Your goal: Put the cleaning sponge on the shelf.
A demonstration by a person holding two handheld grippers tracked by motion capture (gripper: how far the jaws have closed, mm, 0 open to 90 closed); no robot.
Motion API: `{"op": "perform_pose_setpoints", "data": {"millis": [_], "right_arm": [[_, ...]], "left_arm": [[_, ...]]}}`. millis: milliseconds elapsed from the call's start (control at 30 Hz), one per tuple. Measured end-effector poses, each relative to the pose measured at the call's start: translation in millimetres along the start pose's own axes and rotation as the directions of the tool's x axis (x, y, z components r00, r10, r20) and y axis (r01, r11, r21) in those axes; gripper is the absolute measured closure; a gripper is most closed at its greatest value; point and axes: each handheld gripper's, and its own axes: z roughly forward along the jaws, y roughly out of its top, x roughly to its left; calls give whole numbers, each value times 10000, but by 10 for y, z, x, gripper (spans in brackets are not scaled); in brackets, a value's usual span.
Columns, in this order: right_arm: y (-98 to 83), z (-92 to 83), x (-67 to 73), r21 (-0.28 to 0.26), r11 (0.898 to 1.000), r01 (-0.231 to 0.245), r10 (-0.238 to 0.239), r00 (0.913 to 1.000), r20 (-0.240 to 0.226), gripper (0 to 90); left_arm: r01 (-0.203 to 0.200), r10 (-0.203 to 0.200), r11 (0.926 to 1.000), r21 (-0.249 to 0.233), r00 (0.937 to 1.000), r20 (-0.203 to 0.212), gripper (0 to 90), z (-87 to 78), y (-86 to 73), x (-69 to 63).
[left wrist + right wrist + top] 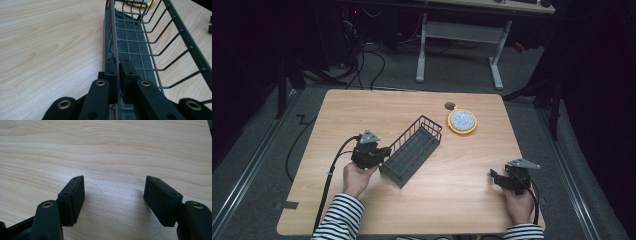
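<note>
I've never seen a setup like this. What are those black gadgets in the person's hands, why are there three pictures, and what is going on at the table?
A person in striped sleeves holds a hand-operated clamp in each hand; there is no robot arm. The high view looks down on the wooden table. The other two come from small cameras riding on each clamp, looking along its two black jaws. On the table lie a dark wire basket and a round yellow-rimmed disc with a speckled grey middle. The left gripper has its jaws pinched shut on the basket's thin wire wall. The right gripper sits near the table's right edge, jaws wide apart with bare wood between them, holding nothing.
</note>
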Motion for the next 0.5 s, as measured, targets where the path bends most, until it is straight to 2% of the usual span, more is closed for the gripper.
{"op": "perform_pose_setpoints", "data": {"millis": [133,267,300,333,400,500], "right_arm": [[0,0,0,1,10000,-1,1,10000,-2,334],[1,2,0,-9,10000,26,-26,10000,2,335],[0,1,1,2,10000,14,-14,10000,7,335],[1,1,1,1,10000,19,-19,10000,0,334],[1,1,2,1,10000,24,-24,10000,1,334],[1,1,2,0,10000,19,-19,10000,1,334]], "left_arm": [[-29,29,10000,-6,10000,21,857,4,-1,-17],[111,-111,9999,-39,9999,58,847,-1,-3,-16],[182,-181,9997,-191,9998,55,726,-17,0,-4],[276,-274,9992,-304,9996,60,726,-33,1,6],[488,-488,9967,-648,9988,3,618,-97,-8,30],[677,-717,9919,-1073,9968,-347,488,-233,-52,61]]}}
